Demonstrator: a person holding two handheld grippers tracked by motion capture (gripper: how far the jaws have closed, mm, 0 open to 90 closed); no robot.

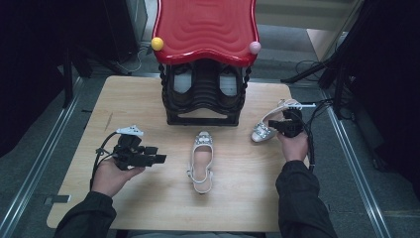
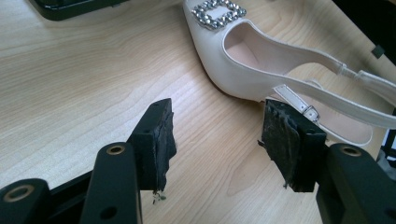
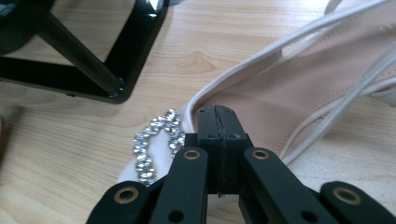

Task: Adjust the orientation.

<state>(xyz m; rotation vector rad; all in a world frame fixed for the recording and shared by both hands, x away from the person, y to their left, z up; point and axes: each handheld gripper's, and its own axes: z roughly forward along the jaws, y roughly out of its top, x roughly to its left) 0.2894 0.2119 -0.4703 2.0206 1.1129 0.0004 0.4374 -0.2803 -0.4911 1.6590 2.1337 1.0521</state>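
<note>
Right tongs [image 1: 278, 128] pinched together, pressed against the rim of the right shoe [image 1: 262, 130], right of frame centre. Left tongs [image 1: 161, 154] wide, empty; middle shoe [image 1: 202, 161] just right of them on table [image 1: 148, 99].

Even light falls from above on my wooden surface [image 1: 148, 198], while everything around it sinks into dark. The red roof of the stand [image 1: 205, 27] carries soft glare. Just beside the white shoe [image 2: 243, 60] my fingers [image 2: 156, 140] cast faint shadows. In my right gripper view the near fingers [image 3: 218, 135] look slightly soft, and the rhinestones [image 3: 154, 144] sparkle.
</note>
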